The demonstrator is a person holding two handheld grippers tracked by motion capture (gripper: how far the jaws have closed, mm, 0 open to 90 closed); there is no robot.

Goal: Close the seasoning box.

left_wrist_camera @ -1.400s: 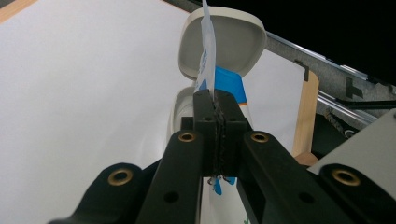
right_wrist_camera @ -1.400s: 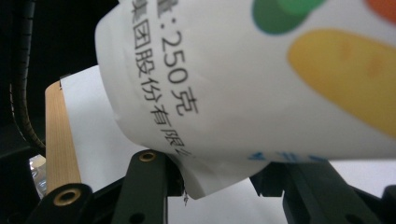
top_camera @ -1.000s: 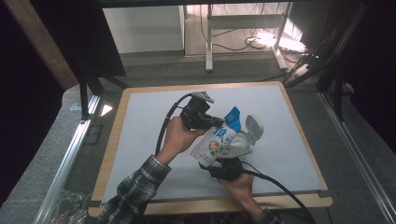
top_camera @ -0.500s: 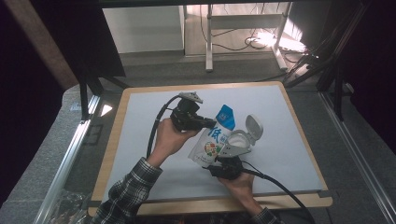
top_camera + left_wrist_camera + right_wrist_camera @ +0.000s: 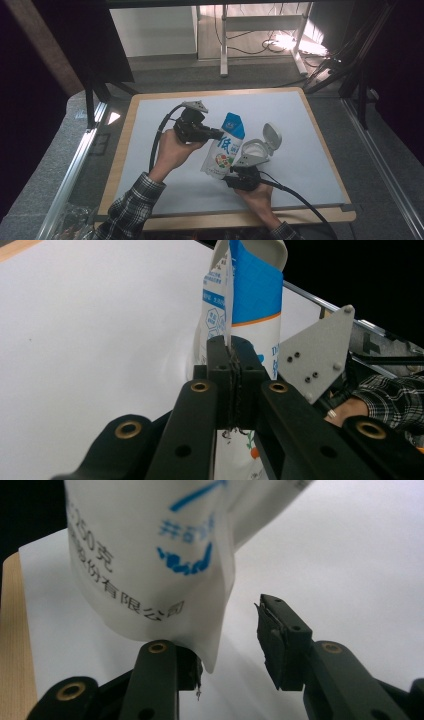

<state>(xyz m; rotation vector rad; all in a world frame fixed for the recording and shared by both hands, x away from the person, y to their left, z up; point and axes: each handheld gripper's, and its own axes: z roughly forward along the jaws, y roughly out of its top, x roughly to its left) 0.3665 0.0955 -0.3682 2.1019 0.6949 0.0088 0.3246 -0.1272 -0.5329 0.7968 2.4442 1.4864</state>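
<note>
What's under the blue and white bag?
The white mat lies under the bag, which the left hand-held gripper pinches by its edge. The right hand-held gripper sits at its bottom. The mat right beneath the bag is covered.
</note>
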